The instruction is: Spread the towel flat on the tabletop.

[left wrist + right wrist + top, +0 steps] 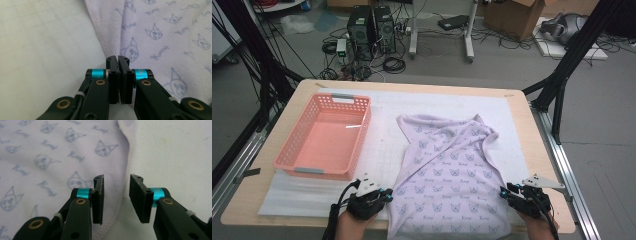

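Note:
A lavender garment [447, 165] printed with small cat faces lies spread on the white mat [382, 150], its bottom hem near the table's front edge. My left gripper [386, 193] rests at the garment's left edge. In the left gripper view the left gripper [118, 59] is shut, with its tips against the stitched hem of the garment [162, 32]; I cannot tell whether any cloth is pinched. My right gripper [505, 193] sits at the garment's right edge. In the right gripper view the right gripper [116, 179] is open, and the garment [50, 157] has its hem running between the jaws.
A pink plastic basket [362, 135] stands on the mat to the left of the garment, nothing in it. The wooden table [524, 125] has black frame posts at both sides. Computer towers [372, 27], cables and a cardboard box [512, 17] are on the floor beyond.

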### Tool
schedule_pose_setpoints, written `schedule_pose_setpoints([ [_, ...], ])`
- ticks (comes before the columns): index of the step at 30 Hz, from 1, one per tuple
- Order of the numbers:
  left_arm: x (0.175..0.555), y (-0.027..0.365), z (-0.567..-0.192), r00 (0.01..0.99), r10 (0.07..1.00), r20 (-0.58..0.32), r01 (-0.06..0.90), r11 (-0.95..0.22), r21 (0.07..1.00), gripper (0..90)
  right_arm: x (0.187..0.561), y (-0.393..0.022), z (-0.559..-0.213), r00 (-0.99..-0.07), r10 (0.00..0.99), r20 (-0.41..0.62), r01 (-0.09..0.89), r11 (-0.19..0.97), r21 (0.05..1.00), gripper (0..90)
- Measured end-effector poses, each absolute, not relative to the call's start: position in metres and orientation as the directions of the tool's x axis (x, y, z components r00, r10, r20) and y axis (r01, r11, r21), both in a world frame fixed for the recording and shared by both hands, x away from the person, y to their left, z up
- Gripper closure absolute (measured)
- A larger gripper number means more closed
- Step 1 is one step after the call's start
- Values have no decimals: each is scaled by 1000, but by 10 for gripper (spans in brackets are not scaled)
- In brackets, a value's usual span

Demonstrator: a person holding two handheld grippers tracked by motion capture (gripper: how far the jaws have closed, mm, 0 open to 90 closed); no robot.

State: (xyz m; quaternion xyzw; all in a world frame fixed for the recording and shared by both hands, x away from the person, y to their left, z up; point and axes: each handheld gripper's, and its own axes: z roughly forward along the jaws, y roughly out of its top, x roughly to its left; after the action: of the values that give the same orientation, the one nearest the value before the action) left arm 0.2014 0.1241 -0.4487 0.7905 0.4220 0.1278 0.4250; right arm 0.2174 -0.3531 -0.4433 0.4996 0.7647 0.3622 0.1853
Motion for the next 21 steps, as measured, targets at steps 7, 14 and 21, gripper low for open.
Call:
schedule_pose_setpoints([
  [7, 188, 130, -450, 641, 746, -180, 544, -277, 792, 796, 218, -338, -444, -509, 858, 68, 618, 309, 723, 867],
  [14, 207, 126, -447, 613, 760, -216, 526, -189, 829, 505, 199, -361, -439, -473, 880, 46, 654, 315, 687, 881],
  [21, 235, 114, -447, 599, 766, -233, 541, -173, 823, 485, 183, -374, -434, -461, 886, 58, 674, 307, 672, 791],
])
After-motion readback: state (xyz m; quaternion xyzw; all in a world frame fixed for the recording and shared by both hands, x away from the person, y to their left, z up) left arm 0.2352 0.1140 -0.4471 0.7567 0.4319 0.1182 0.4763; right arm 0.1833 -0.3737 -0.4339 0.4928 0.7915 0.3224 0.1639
